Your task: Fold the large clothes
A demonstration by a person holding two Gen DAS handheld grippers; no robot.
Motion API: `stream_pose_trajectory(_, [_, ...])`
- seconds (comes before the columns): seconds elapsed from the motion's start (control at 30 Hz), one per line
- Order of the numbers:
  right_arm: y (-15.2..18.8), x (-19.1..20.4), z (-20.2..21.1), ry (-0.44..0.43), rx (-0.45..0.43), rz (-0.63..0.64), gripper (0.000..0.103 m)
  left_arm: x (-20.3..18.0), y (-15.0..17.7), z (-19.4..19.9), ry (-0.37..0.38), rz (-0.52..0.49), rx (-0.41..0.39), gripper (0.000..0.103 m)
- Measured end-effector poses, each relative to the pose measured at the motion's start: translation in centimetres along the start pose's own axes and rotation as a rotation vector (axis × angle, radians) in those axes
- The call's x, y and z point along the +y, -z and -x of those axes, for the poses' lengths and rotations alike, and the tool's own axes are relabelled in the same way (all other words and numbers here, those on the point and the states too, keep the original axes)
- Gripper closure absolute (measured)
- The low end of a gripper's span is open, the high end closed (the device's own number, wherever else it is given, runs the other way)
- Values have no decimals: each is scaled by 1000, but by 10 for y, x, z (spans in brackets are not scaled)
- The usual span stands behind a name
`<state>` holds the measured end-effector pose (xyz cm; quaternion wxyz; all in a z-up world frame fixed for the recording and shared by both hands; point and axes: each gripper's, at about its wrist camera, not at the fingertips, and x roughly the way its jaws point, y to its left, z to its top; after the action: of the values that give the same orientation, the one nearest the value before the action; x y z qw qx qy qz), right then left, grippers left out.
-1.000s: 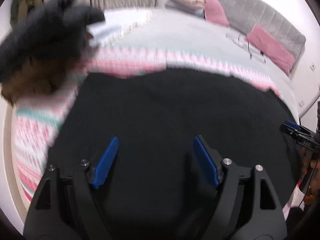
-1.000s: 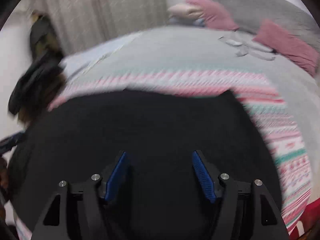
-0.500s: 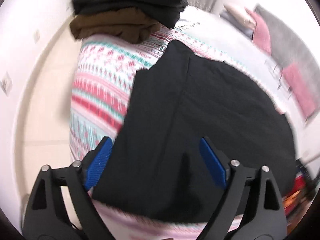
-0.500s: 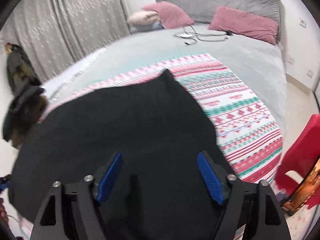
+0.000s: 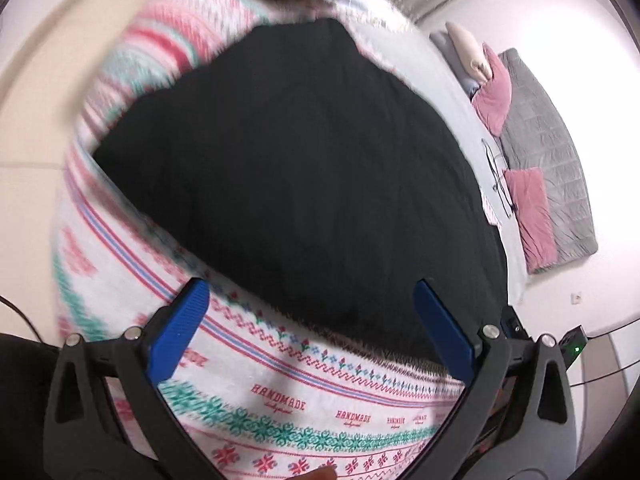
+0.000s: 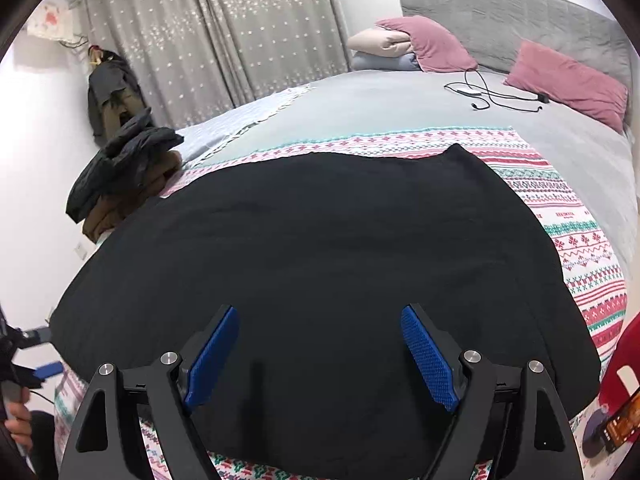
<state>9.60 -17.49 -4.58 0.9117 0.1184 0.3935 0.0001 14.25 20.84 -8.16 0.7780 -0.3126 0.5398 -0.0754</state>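
Step in hand, as I read it: between folds. 1 black garment (image 6: 312, 264) lies flat on the patterned blanket (image 5: 280, 408) at the foot of the bed (image 6: 400, 108), already looking folded at least once: clean straight far edge, 1 corner peaking at the far right.

Left gripper (image 5: 308, 328): jaws opening, near full width, nothing between the pads. It hangs over the garment's near-left hem, where the black edge meets the blanket. That view is motion-blurred up top.

Right gripper (image 6: 320, 356): jaws opening too, somewhat less wide, nothing between them. It sits above the near part of the cloth, not touching as far as I can tell.

Next move, my judgement: each gripper drops to a near corner or edge, pinches all layers, then carries them over to the far edge together. Risk: catching only the top layer, or snagging the blanket under it.

Counts:
- 1 black garment on the blanket
- 2 grippers, both empty
- 1 pile of dark and brown clothes (image 6: 120, 176) at the bed's left corner; number of pieces can't be told
- 2 pink pillows (image 6: 568, 80), plus 1 pale cushion (image 6: 380, 42) by the headboard
- 1 black cable (image 6: 492, 94) on the grey sheet
- 1 red chair (image 6: 624, 360) at the right edge, partly seen
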Motion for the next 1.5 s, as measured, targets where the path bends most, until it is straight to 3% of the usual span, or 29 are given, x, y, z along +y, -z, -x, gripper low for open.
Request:
stream_pose_trajectory(0.2, [10,4,-6,22,49,-3,19,0,-4,-5,46,23,-135,1])
stream_pose_trajectory(0.4, [12,11,-4,-6,43,11,19,-7,-19,-17,-2,49,-225,2])
stream_pose_trajectory(0.5, [13,21,-2,-65,35,36,19,-4,-24,-17,-64,81,-287,26])
stream_pose_trajectory(0.53, [14,24,-1,-87,29,48,19,-1,-26,-16,-75,92,-300,39])
stream_pose_trajectory(0.57, [15,28,0,-104,26,64,19,3,-27,-14,-64,103,-312,52])
stream_pose_trajectory(0.63, [17,36,0,-131,34,95,21,4,-28,-7,-39,83,-336,66])
stream_pose_trajectory(0.67, [19,42,-1,-159,46,119,24,-2,-28,-2,-41,35,-354,70])
stream_pose_trajectory(0.73, [22,53,-3,-213,71,161,50,-18,-25,6,-59,-56,-399,73])
stream_pose_trajectory(0.83, [27,66,-10,-306,135,201,75,-42,-21,22,-53,-172,-472,75])
stream_pose_trajectory(0.87, [30,72,-13,-318,154,224,77,-47,-18,29,-44,-209,-495,76])
stream_pose_trajectory(1.07, [40,90,-24,-300,203,308,78,-107,-5,54,40,-433,-586,76])
stream_pose_trajectory(1.37, [30,63,-36,-400,270,119,75,-209,20,49,206,-705,-563,76])
stream_pose_trajectory(1.5, [17,25,-27,-407,211,-36,64,-254,42,37,289,-837,-509,76])
